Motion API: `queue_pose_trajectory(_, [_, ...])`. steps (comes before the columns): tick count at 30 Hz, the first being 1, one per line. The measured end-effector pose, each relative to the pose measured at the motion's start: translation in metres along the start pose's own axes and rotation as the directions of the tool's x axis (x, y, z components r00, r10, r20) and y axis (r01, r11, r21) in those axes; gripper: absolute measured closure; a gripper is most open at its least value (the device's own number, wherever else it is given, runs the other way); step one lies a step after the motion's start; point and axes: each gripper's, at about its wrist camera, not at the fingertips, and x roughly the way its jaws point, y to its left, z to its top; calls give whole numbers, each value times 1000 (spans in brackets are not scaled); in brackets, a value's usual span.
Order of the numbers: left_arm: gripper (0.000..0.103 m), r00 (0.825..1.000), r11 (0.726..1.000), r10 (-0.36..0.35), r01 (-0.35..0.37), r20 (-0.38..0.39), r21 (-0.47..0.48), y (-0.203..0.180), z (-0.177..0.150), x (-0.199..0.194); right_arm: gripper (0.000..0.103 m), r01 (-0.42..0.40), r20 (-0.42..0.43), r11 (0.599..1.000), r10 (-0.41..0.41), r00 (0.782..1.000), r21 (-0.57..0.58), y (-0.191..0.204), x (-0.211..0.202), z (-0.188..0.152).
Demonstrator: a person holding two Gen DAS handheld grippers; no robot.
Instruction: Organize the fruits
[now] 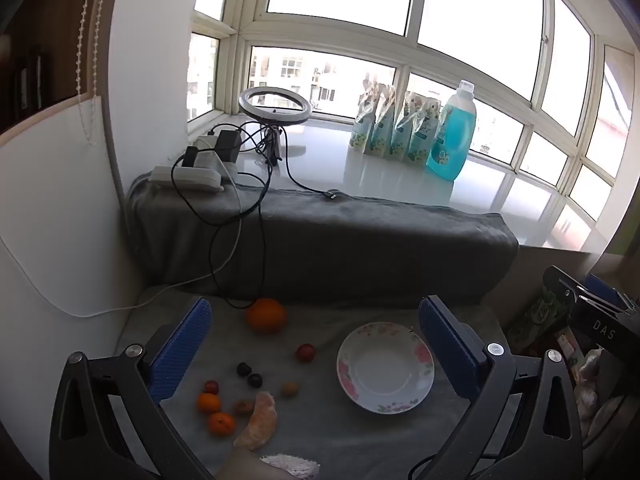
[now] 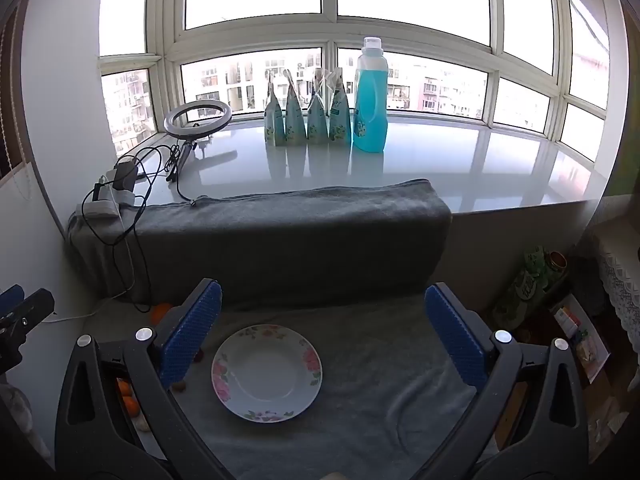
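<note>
A white plate with a floral rim point(image 1: 424, 354) point(image 2: 310, 358) lies empty on the grey cloth. Left of it lie loose fruits: a large orange point(image 1: 266, 315), a red cherry tomato point(image 1: 305, 352), two dark cherries point(image 1: 249, 374), two small tangerines point(image 1: 214, 412), a peeled citrus segment point(image 1: 260, 422) and a brown nut-like fruit point(image 1: 289, 389). My left gripper point(image 1: 316, 344) is open and empty above the fruits and plate. My right gripper point(image 2: 322, 340) is open and empty above the plate. The left gripper's tip shows in the right wrist view point(image 2: 20, 312).
A folded grey blanket point(image 1: 320, 240) lies along the windowsill edge. On the sill stand a ring light point(image 1: 274, 106), power strips with cables point(image 1: 200, 164), several refill pouches point(image 1: 394, 128) and a blue detergent bottle point(image 1: 454, 132). Clutter sits at the right point(image 2: 560, 312).
</note>
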Motion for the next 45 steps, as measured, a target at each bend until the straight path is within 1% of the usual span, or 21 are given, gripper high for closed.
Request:
queue_pose_trajectory(12, [0,1000,1000,-1,1,-1,0,1,0,0,0,-2,-6,1000,2,1000,4,-6,-1,-1])
queue_pose_trajectory(22, [0,1000,1000,0,0,-2,0,1,-1,-1,0,-4,-9,1000,4,1000,-1,-1,1,0])
queue_pose_trajectory(29, [0,1000,1000,2,-2,-11,-4,3,-5,-2,0,-9,-6,1000,9,1000,0,3,3,-6])
queue_pose_trajectory(30, [0,1000,1000,2,-2,-12,-5,4,-6,-2,0,-16,-4,1000,16,1000,4,1,3,-12])
queue_pose_trajectory(34, [0,1000,1000,2,-3,-23,-15,6,-7,-2,0,-18,-37,1000,17,999,-11,-1,7,-15])
queue_pose_trajectory(37, [0,999,1000,2,-4,-40,-30,12,-9,0,0,-22,-82,999,19,996,-39,0,13,-16])
queue_pose_trajectory(38, [0,999,999,5,-6,-46,-36,14,-11,1,0,-31,-115,999,27,993,-40,0,14,-17])
queue_pose_trajectory(40, [0,998,998,11,-14,-61,-53,19,-13,2,0,-54,-138,998,48,989,-41,0,17,-20])
queue_pose_trajectory(41, [0,997,998,9,-13,-73,-67,23,-16,3,0,-59,-145,997,52,988,-48,0,20,-21])
queue_pose_trajectory(43, [0,995,995,-3,-7,-98,-100,32,-20,6,0,-77,-105,996,71,992,-54,2,28,-24])
queue_pose_trajectory(45, [1,993,991,8,-23,-117,-128,42,-27,7,0,-121,-139,992,117,983,-21,3,34,-29])
